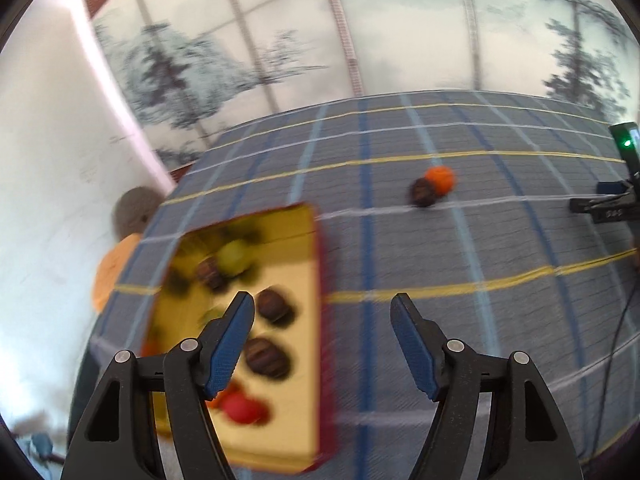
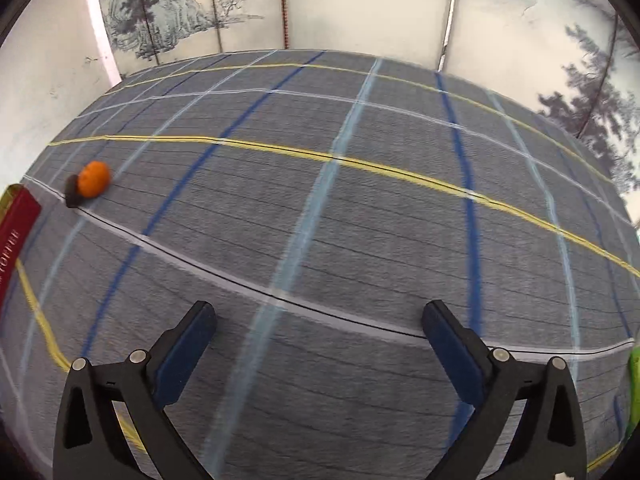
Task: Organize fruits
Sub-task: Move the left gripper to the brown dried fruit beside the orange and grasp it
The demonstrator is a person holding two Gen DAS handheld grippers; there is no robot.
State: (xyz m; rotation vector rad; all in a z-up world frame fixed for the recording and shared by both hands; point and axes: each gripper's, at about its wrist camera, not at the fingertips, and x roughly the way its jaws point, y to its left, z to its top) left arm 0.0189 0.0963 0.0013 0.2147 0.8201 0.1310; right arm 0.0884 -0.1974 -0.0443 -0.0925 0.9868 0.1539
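A gold tray with red walls (image 1: 296, 380) lies on the plaid cloth at lower left and holds several fruits: dark brown ones (image 1: 267, 356), a green one (image 1: 234, 256) and a red one (image 1: 240, 408). My left gripper (image 1: 322, 308) is open and empty, its left finger over the tray. An orange fruit (image 1: 440, 179) touches a dark brown fruit (image 1: 422, 192) out on the cloth. In the right wrist view the orange fruit (image 2: 94, 178) and the dark fruit (image 2: 73, 192) lie far left, near the tray's red wall (image 2: 18, 220). My right gripper (image 2: 318, 316) is open and empty above bare cloth.
The grey plaid tablecloth (image 1: 440, 280) covers the table. A black device with a green light (image 1: 626, 142) and cables sit at the right edge. A painted screen (image 1: 280, 40) stands behind. A person in an orange top (image 1: 114, 264) is at left. Something green (image 2: 632, 384) is at the right edge.
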